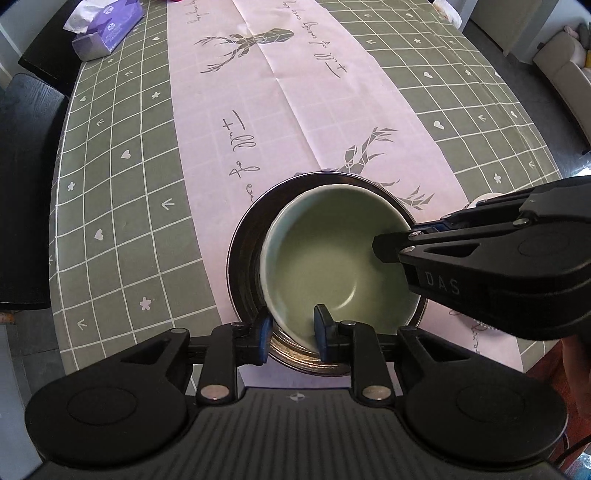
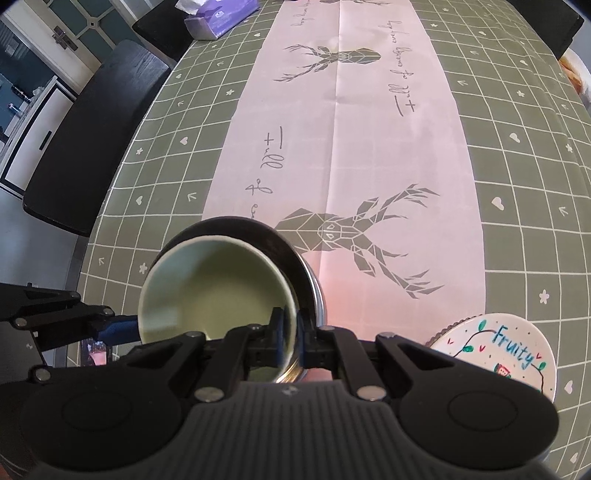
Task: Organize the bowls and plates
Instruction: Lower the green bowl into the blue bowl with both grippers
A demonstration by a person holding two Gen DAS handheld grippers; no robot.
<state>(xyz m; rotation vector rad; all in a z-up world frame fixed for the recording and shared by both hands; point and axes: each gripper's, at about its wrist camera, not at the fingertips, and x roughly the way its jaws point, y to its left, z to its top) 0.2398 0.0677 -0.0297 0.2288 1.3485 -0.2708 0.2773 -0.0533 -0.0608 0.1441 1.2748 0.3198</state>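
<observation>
A pale green bowl (image 1: 332, 258) sits tilted inside a dark steel bowl (image 1: 242, 240) on the pink runner of the table. In the left wrist view my left gripper (image 1: 293, 330) straddles the green bowl's near rim. One finger is inside and one outside, with a narrow gap at the outer pad, so it stands open. My right gripper (image 1: 410, 232) comes in from the right, shut on the bowl's right rim. In the right wrist view, the right gripper (image 2: 291, 332) pinches the green bowl (image 2: 214, 288) by its rim above the steel bowl (image 2: 295, 254).
A white plate lettered "Fruity" (image 2: 495, 354) lies right of the bowls near the table's front edge. A purple tissue box (image 1: 107, 26) stands at the far left corner. Black benches (image 2: 96, 140) run along the table's left side.
</observation>
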